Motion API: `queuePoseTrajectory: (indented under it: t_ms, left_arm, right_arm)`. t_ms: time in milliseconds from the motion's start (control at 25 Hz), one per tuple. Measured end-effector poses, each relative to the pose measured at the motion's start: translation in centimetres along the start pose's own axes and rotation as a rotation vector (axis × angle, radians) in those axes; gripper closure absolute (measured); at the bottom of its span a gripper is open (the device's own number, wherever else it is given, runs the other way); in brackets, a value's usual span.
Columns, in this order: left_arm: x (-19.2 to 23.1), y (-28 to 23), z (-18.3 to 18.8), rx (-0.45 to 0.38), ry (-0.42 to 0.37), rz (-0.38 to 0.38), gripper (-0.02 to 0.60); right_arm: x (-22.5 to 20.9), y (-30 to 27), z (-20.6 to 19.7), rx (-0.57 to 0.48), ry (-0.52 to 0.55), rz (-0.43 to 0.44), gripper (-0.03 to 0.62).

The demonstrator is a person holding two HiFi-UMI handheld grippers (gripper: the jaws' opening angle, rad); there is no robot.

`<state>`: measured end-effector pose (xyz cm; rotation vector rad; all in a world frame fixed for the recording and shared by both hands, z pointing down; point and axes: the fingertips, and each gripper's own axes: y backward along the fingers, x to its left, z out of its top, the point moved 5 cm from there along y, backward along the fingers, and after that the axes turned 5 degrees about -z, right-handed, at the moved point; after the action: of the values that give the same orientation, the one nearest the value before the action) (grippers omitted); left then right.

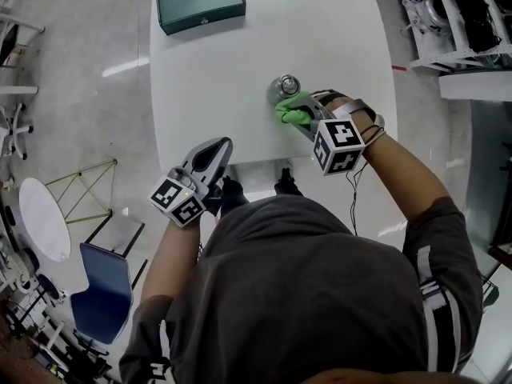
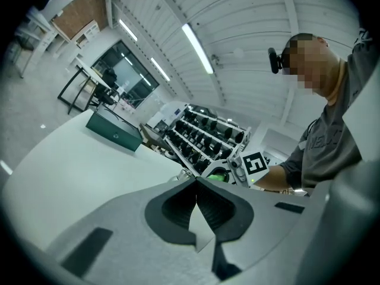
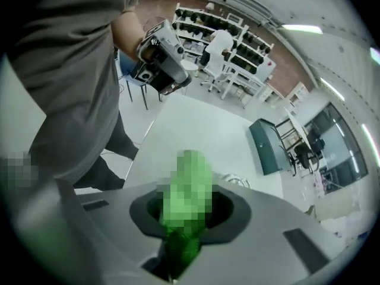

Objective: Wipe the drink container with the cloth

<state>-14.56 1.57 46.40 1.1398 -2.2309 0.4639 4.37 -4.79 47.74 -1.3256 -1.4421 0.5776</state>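
Person in a grey top stands at the near edge of a white square table [image 1: 240, 70], a hand-held gripper in each hand. The right gripper [image 1: 307, 112] reaches in over the table's right-centre, its jaws clamped on a bunched bright-green cloth [image 1: 291, 114]. The cloth's wad sits against the near side of a small round drink container w/ a shiny top [image 1: 286, 85]. Seen from above they appear to touch, tho the contact point is hidden under the cloth. The container stands upright, approx mid-table, a little right of centre. In the right gripper view the green cloth fills the gap btwn the jaws and spills out past their tips.

The left gripper [image 1: 219, 147] hangs at the table's front edge, well apart from the container and cloth. Its jaws are pressed together tip to tip, nothing btwn them. A dark green rectangular box w/ two round recesses in its lid [image 1: 200, 5] rests at the far-left corner of the table, well clear of both grippers. On the floor to the left stand a blue chair [image 1: 102, 296] and a small white round table [image 1: 43, 218]
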Motion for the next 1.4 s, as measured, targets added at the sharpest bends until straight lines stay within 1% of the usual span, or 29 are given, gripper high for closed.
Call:
queuePoseTrajectory:
  t_ms: [200, 280, 360, 440, 520, 640, 760, 840, 1120, 1400]
  left_arm:
    - [1.1, 2.3, 0.1, -0.041, 0.014, 0.033, 0.577]
    - [1.7, 3.2, 0.4, -0.053, 0.020, 0.050, 0.577]
    - [2.2, 4.0, 0.7, -0.061, 0.024, 0.064, 0.577]
    - [2.6, 4.6, 0.9, -0.067, 0.026, 0.073, 0.577]
    - [3.0, 4.9, 1.0, -0.073, 0.026, 0.079, 0.577]
    - [3.3, 5.3, 1.2, -0.081, 0.024, 0.086, 0.577]
    - [3.4, 5.4, 1.3, -0.083, 0.026, 0.091, 0.575]
    - [3.6, 5.4, 1.4, -0.085, 0.029, 0.093, 0.577]
    - [4.0, 4.8, 1.6, -0.079, 0.038, 0.104, 0.577]
    - [4.2, 3.1, 1.5, -0.061, 0.046, 0.099, 0.575]
  right_arm:
    - [0.2, -1.8, 3.3, 0.002, 0.106, 0.065, 0.528]
    - [-0.6, -2.4, 4.4, 0.005, 0.130, 0.088, 0.526]
    - [-1.5, -2.9, 5.3, 0.020, 0.138, 0.138, 0.527]
    - [-2.5, -3.5, 5.7, 0.056, 0.151, 0.219, 0.526]
    - [-3.5, -4.1, 5.6, 0.100, 0.164, 0.322, 0.526]
    - [-5.2, -5.1, 5.4, 0.139, 0.153, 0.468, 0.526]
    - [-6.7, -5.9, 5.5, 0.138, 0.118, 0.577, 0.528]
    - [-7.6, -6.6, 5.0, 0.150, 0.090, 0.629, 0.526]
    - [-10.5, -8.5, 3.6, 0.191, -0.009, 0.725, 0.527]
    - [-13.3, -9.0, 0.3, 0.191, -0.133, 0.754, 0.528]
